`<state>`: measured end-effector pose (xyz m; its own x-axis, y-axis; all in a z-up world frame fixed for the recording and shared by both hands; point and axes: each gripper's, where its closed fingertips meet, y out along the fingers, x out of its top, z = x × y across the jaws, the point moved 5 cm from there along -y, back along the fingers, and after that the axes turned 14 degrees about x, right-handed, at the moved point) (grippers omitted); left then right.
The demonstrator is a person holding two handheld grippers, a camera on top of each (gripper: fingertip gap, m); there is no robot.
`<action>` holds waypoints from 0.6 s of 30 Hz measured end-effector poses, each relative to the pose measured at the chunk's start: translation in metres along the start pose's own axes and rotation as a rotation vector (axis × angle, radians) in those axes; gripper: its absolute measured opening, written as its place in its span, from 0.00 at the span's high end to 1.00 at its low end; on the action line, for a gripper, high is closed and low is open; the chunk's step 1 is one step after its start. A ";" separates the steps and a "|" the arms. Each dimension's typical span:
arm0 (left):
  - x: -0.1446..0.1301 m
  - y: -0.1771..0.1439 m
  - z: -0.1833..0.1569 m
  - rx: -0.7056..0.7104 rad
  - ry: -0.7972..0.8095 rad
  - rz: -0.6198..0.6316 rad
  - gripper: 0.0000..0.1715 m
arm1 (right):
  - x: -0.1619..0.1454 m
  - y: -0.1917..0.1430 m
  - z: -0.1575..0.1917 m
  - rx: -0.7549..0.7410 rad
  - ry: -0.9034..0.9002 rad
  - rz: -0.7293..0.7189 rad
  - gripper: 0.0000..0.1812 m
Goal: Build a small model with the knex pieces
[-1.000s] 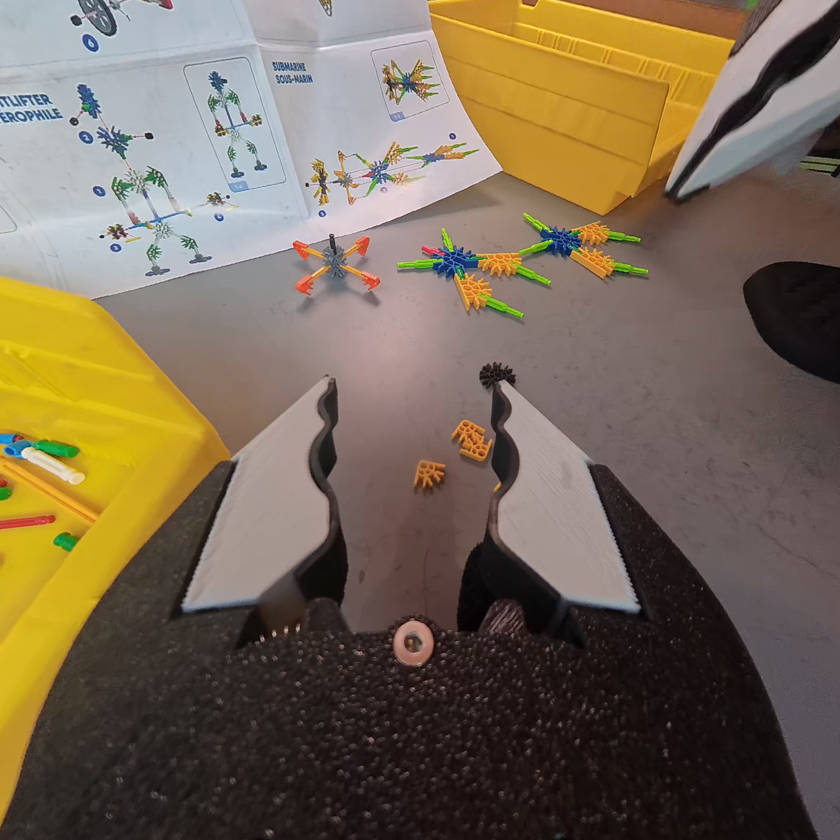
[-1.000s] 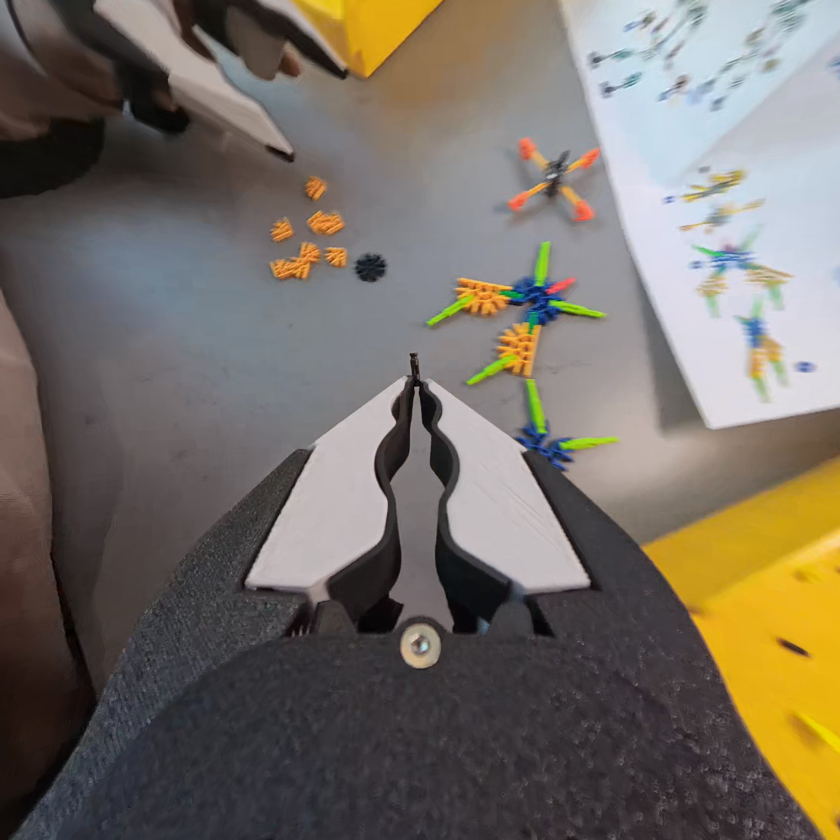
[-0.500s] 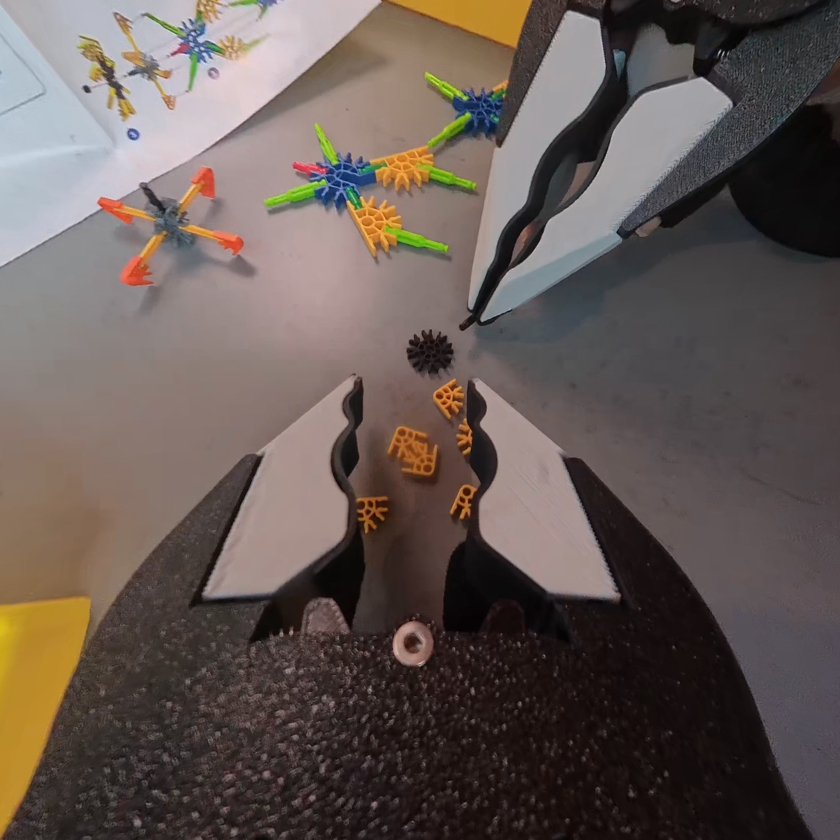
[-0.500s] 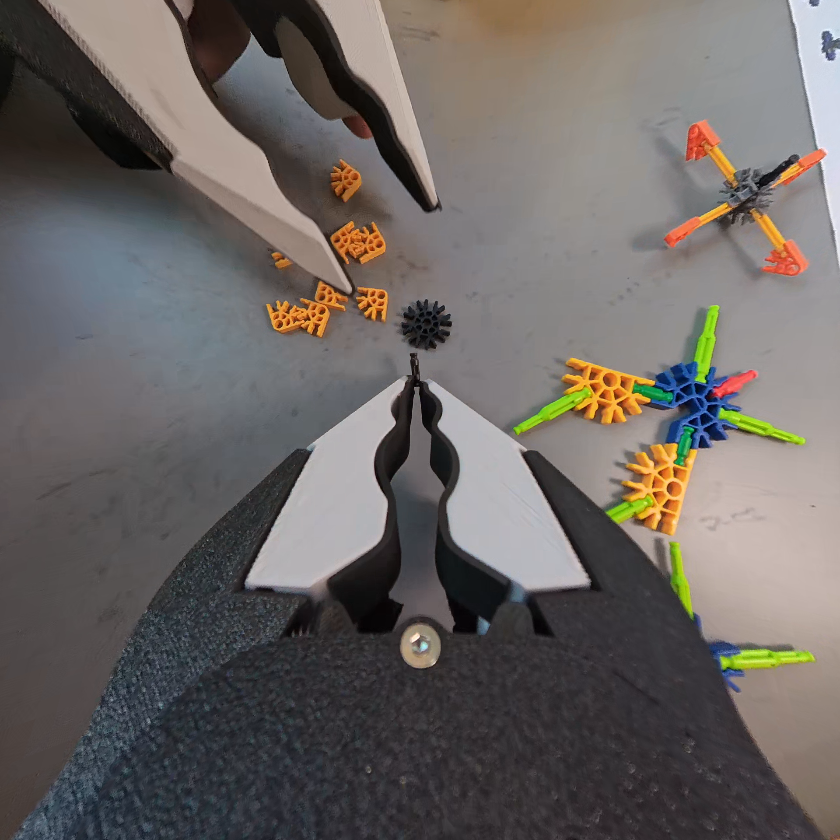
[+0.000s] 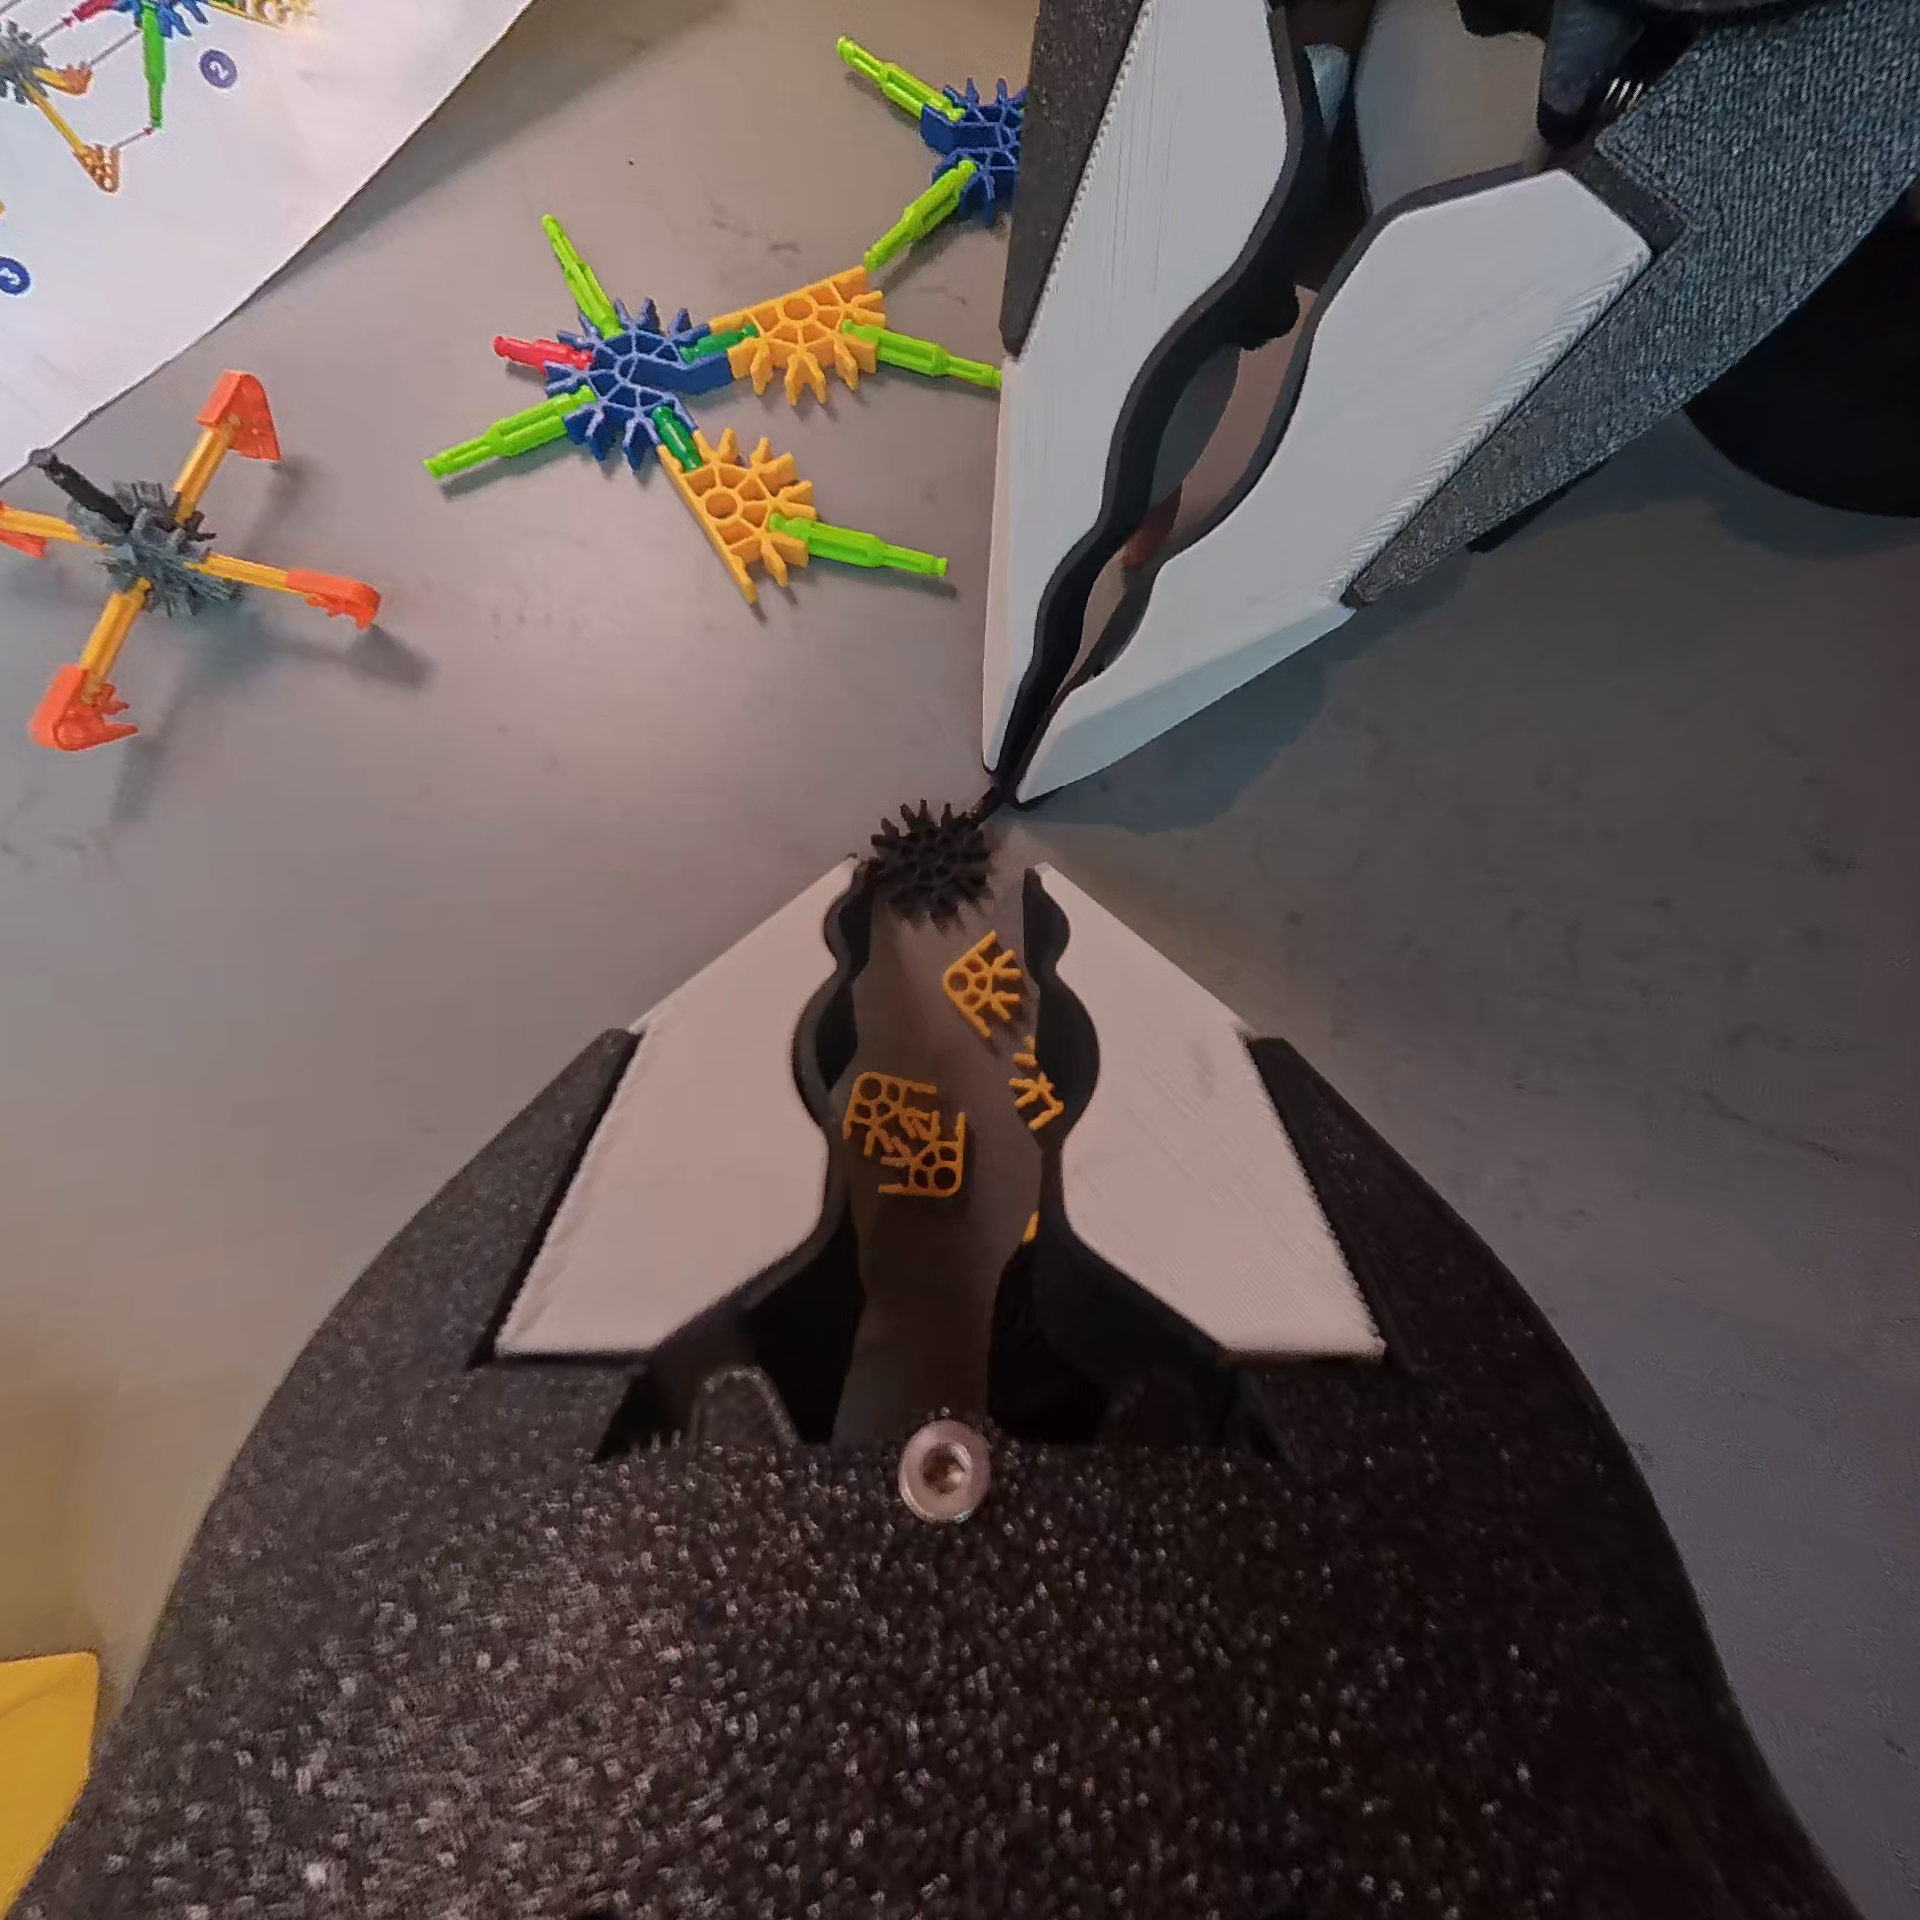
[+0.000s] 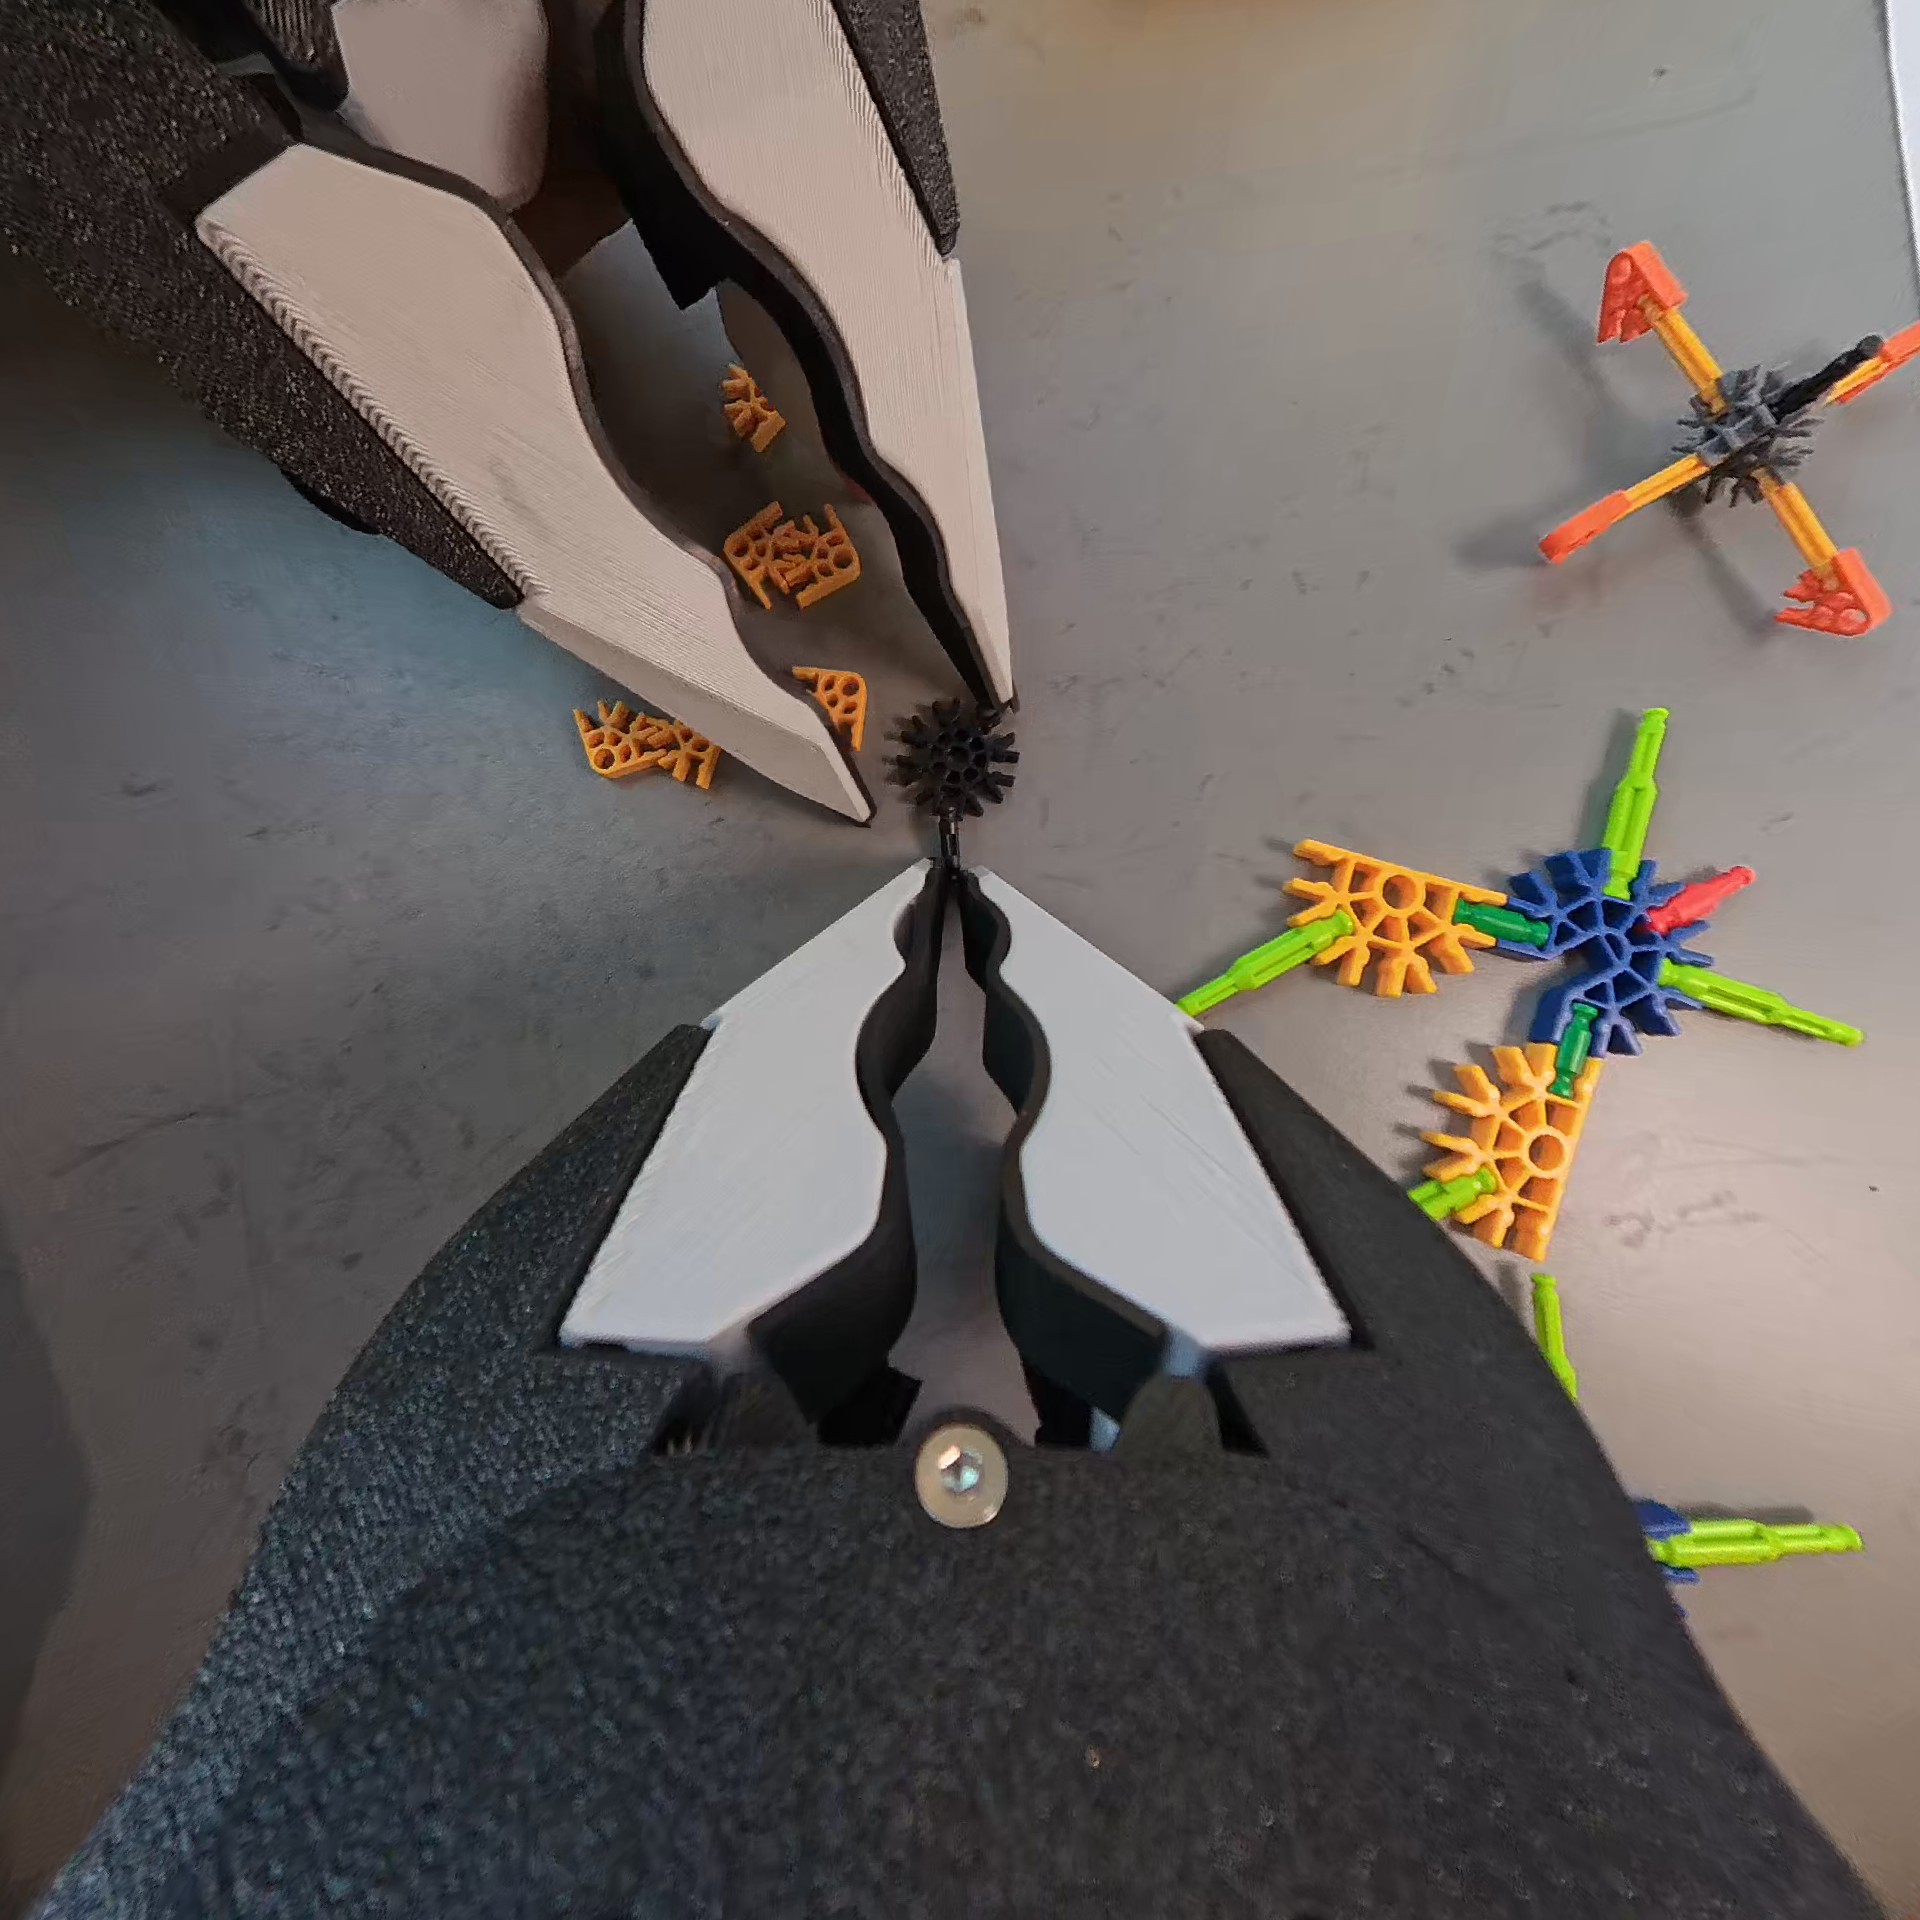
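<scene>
A black round spiked connector (image 5: 928,857) lies on the grey table. My left gripper (image 5: 942,883) is open, its two fingertips on either side of the connector; the left tip touches it. My right gripper (image 6: 951,875) is shut on a thin black rod (image 6: 945,840), whose tip meets the connector (image 6: 954,756) rim. In the left wrist view the right gripper (image 5: 1013,774) comes down from the upper right. In the right wrist view the left gripper (image 6: 935,756) comes from the upper left. Small orange connectors (image 5: 906,1138) lie between the left fingers.
A blue, yellow and green assembly (image 5: 665,384) lies to the left of the grippers, and it shows on the right in the right wrist view (image 6: 1600,935). An orange-tipped cross with a grey hub (image 5: 156,561) lies further left. An instruction sheet (image 5: 156,156) lies at the far left. More orange connectors (image 6: 644,743) are scattered nearby. My two grippers' fingertips are within a few centimetres of each other.
Both grippers have moved in on the black connector. The left jaws have narrowed around it. The right gripper's rod tip now touches the connector's rim.
</scene>
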<state>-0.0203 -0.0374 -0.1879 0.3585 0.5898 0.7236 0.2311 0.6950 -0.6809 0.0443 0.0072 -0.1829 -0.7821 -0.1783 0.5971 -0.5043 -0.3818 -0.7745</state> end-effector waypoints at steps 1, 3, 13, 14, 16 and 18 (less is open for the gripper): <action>0.000 0.000 -0.001 0.000 0.003 0.000 0.83 | 0.000 0.000 0.000 -0.002 0.000 0.003 1.00; -0.001 -0.001 -0.002 -0.001 0.000 -0.001 0.83 | 0.000 0.000 0.000 -0.003 -0.002 0.011 1.00; -0.002 0.000 0.000 0.013 -0.011 -0.022 0.86 | 0.003 0.000 -0.001 0.004 -0.009 0.056 0.99; -0.002 0.000 0.000 0.016 -0.010 -0.023 0.87 | 0.003 0.000 -0.002 -0.001 -0.010 0.052 0.98; -0.002 0.000 0.000 0.018 -0.008 -0.024 0.87 | 0.004 -0.001 -0.001 0.012 -0.008 0.037 0.97; -0.002 0.000 0.000 0.019 -0.010 -0.026 0.87 | 0.006 -0.003 -0.001 0.014 -0.007 0.020 0.97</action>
<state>-0.0206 -0.0388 -0.1893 0.3436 0.5755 0.7421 0.2229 0.7177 -0.6598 0.0406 0.0085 -0.1770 -0.7892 -0.1921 0.5833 -0.4835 -0.3913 -0.7830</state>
